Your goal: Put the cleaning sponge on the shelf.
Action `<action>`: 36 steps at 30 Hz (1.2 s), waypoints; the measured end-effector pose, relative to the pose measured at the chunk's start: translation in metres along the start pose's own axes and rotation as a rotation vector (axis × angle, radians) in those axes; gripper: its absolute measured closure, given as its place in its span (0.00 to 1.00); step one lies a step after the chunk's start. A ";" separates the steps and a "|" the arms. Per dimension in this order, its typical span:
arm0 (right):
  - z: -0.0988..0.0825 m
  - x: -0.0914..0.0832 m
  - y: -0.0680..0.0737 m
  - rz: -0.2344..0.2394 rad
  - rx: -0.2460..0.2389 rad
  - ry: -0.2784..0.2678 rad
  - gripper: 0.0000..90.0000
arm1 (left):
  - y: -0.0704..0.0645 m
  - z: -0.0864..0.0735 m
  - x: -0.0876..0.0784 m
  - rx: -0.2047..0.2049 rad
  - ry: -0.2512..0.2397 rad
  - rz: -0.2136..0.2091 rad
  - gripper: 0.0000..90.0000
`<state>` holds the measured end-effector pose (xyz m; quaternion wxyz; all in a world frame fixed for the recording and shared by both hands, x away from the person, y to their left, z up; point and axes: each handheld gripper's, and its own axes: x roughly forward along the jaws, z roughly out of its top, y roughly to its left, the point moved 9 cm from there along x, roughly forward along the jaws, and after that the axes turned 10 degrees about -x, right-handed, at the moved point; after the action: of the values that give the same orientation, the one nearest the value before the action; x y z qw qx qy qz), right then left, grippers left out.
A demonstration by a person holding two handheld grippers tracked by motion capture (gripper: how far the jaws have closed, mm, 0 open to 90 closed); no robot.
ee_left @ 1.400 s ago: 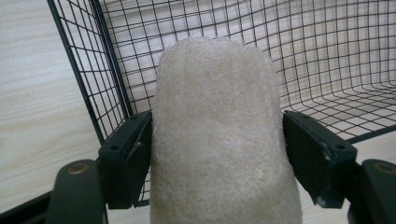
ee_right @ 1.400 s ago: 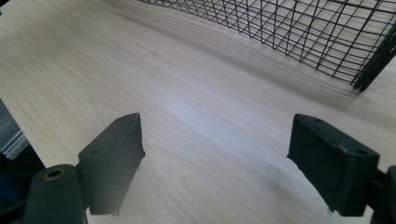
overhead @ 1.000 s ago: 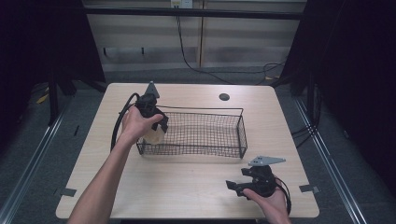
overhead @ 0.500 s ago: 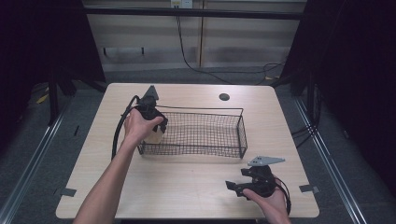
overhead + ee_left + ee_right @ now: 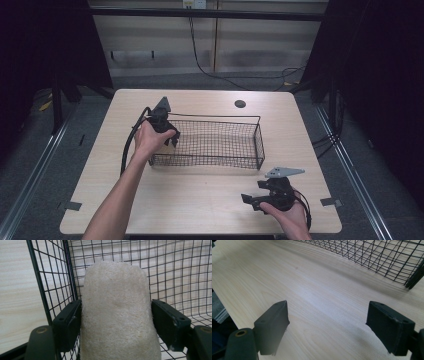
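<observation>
Your left tool (image 5: 116, 322) grips a loofah sponge (image 5: 116, 312) between its jaws, inside the wire basket's (image 5: 215, 142) corner. Ahead of it, mesh crowds close: let go carelessly and a jaw may snag. Your right tool (image 5: 334, 327) rests spread, empty, over the worktop (image 5: 312, 290).

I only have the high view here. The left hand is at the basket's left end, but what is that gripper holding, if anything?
Observer: The left gripper is clamped on a pale, fibrous loofah sponge, one jaw on each side.
Operator: Is the sponge inside the basket yet?
Observer: Yes. In the left gripper view the wire basket has mesh behind and beside the sponge, near a corner.
Operator: And the right gripper, anything in it?
Observer: No. The right gripper has its jaws wide apart over the bare wooden table.
</observation>
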<state>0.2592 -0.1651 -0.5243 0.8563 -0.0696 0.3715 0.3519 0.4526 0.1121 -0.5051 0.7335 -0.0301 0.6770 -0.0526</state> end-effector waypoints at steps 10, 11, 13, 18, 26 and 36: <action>0.000 0.000 0.000 0.001 0.000 0.001 0.19 | -0.002 -0.003 0.006 -0.009 0.024 0.006 0.30; 0.000 0.000 0.000 0.001 0.000 0.001 0.19 | -0.002 -0.004 0.007 0.001 0.036 0.005 0.30; 0.000 0.000 0.000 0.000 0.001 0.001 0.19 | 0.000 -0.004 0.008 -0.014 0.033 0.012 0.30; 0.000 0.000 0.001 0.003 0.001 -0.002 0.19 | -0.001 -0.005 0.012 -0.020 0.036 0.011 0.29; 0.000 0.000 0.001 0.004 0.001 -0.002 0.19 | -0.002 -0.004 0.014 -0.015 0.034 0.032 0.30; 0.000 0.000 0.001 0.007 -0.001 -0.005 0.19 | -0.003 -0.007 0.019 -0.009 0.056 0.035 0.29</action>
<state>0.2589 -0.1646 -0.5238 0.8560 -0.0678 0.3694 0.3552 0.4471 0.1071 -0.5239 0.7148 -0.0201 0.6981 -0.0374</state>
